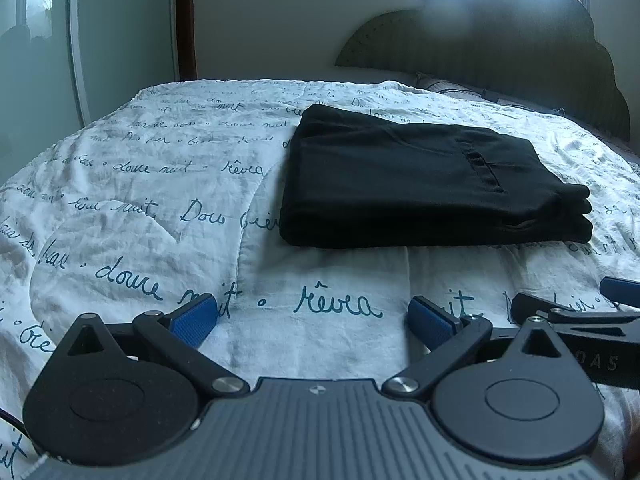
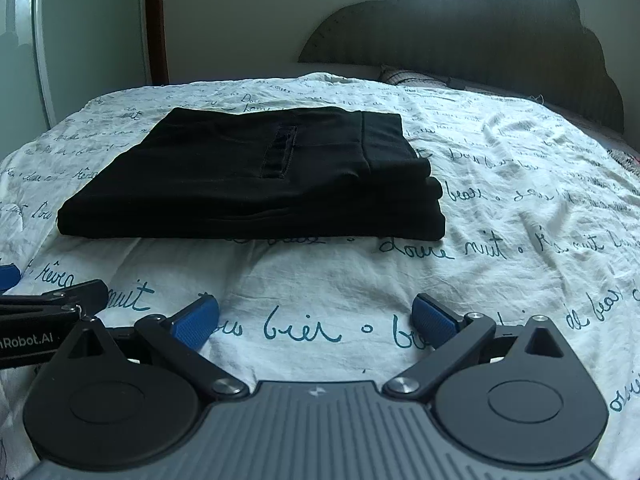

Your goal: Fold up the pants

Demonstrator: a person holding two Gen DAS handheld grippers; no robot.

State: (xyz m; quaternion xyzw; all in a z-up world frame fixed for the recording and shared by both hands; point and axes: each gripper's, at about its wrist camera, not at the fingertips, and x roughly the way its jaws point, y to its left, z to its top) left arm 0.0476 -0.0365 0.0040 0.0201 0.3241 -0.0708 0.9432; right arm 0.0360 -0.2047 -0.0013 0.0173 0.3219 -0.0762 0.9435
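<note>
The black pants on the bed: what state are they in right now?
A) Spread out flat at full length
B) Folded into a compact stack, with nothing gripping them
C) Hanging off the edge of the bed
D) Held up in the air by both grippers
B: the black pants lie as a neat layered rectangle on the bedspread, while the left gripper and right gripper sit open and empty in front of them.

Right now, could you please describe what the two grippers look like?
Both the left gripper and right gripper match: black linkage arms with silver rivets, ribbed grey bodies, round black discs, and blue textured finger pads. White lettering marks their sides.
</note>
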